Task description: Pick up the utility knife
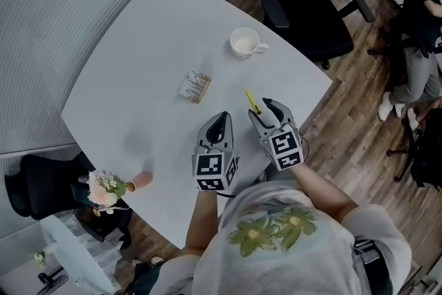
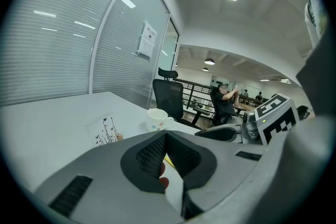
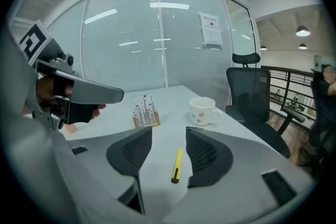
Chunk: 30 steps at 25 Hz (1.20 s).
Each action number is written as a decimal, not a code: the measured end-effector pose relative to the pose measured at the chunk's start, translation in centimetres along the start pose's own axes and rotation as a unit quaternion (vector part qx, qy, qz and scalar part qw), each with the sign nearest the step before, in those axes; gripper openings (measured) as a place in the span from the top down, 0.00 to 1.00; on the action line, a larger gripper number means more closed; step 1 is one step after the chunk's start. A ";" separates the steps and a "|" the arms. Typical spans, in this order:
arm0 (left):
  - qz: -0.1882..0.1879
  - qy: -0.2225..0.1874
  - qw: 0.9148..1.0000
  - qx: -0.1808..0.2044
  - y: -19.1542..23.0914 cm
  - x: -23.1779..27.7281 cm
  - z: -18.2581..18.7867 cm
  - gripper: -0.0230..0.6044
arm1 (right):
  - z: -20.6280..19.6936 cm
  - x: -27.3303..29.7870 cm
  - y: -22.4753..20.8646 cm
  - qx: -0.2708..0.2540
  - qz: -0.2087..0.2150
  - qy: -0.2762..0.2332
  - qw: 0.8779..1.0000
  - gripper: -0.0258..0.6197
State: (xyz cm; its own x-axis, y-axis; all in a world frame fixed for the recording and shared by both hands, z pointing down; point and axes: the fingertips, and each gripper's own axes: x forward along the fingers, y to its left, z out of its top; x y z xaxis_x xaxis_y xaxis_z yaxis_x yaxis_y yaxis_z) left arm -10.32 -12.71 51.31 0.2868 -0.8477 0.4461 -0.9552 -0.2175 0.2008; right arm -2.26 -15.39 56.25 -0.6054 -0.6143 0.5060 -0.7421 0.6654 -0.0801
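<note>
A slim yellow utility knife (image 1: 253, 101) with a black end lies flat on the white table (image 1: 159, 38) near its right edge. My right gripper (image 1: 267, 109) is open just behind it. In the right gripper view the knife (image 3: 177, 165) lies on the table between and just beyond the two spread jaws of the right gripper (image 3: 169, 131), untouched. My left gripper (image 1: 221, 118) hovers to the left of the knife, its jaws closed to a point and holding nothing. In the left gripper view a sliver of the knife (image 2: 169, 161) shows under the left gripper (image 2: 165, 135).
A white mug (image 1: 245, 43) stands beyond the knife, with a small wooden card holder (image 1: 195, 86) to its left. A black office chair (image 1: 304, 3) sits at the table's far side. Flowers (image 1: 103, 190) and a pink object (image 1: 141, 180) are at the near left edge.
</note>
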 end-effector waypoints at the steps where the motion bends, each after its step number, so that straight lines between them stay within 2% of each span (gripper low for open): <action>1: 0.000 0.003 1.000 0.000 0.1 0.2 -0.1 0.96 | -0.4 0.3 0.0 0.001 0.001 0.005 1.000 0.63; 30: -0.020 0.041 0.999 0.001 0.7 1.7 -2.3 0.96 | -9.0 5.5 -1.4 -0.034 -0.010 0.122 0.992 0.63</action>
State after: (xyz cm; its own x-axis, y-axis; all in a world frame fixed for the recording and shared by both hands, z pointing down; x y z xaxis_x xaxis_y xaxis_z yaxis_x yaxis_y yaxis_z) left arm -10.35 -13.13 54.24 0.3288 -0.7964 0.5075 -0.9432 -0.2504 0.2183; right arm -1.97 -15.86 66.87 -0.4973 -0.5129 0.6997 -0.7270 0.6865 -0.0136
